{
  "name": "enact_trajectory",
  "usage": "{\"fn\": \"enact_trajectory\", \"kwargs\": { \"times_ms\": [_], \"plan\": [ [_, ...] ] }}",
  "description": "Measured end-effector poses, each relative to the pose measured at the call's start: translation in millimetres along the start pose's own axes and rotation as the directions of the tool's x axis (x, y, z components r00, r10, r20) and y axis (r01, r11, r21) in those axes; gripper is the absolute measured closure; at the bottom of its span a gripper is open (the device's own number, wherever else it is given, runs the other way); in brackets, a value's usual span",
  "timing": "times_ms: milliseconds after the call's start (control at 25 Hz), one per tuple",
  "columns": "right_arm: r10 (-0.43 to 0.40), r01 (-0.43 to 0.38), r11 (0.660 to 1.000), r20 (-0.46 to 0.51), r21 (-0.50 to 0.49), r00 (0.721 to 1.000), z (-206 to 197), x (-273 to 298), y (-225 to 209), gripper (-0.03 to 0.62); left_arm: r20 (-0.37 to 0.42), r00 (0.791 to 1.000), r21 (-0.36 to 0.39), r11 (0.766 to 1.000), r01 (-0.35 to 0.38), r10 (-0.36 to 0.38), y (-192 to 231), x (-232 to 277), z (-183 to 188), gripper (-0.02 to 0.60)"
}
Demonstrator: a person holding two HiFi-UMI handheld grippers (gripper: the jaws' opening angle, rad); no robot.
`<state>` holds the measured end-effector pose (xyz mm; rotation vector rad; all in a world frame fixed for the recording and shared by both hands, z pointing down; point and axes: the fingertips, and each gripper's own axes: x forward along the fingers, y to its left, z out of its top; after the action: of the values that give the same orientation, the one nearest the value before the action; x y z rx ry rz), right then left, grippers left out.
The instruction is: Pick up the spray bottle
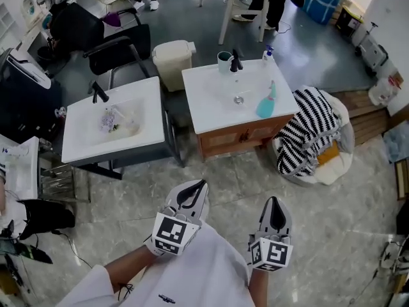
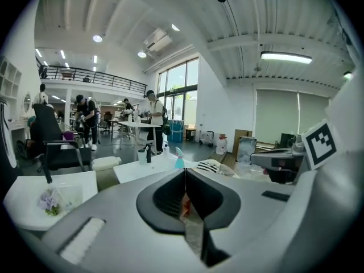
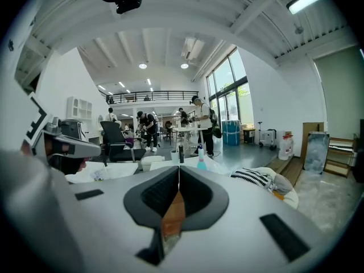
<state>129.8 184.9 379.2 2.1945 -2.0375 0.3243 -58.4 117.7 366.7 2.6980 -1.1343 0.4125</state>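
Jaws on left gripper (image 1: 200, 184) and right gripper (image 1: 273, 201) pressed together, empty; spray bottle (image 1: 266, 101) lies well apart.

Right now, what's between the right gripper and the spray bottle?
Head view: bare floor tiles, then the wooden cabinet front, separate the right gripper from the spray bottle.

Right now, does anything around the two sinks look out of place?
Only one thing: a crumpled, pale clump sits in the basin of the left sink, too small to identify. The teal spray bottle stands upright on the right sink, to the right of its drain.
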Motion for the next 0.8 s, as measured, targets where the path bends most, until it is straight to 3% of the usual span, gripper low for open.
{"fn": "enact_trajectory", "kwargs": {
  "times_ms": [440, 800],
  "plan": [
    [-0.057, 0.057, 0.998, 0.026, -0.001, 0.998, 69.6, 170.3, -2.8, 0.589, -0.01, 0.997, 0.0, 0.997, 0.072, -0.072, 106.6, 127.3, 61.7, 0.576],
    [0.037, -0.036, 0.999, 0.024, -0.039, 0.999, 83.4, 248.9, 2.9, 0.589, 0.03, 1.0, -0.077, 0.997, 0.001, 0.001, 146.0, 182.1, 83.1, 0.575]
  ]
}}
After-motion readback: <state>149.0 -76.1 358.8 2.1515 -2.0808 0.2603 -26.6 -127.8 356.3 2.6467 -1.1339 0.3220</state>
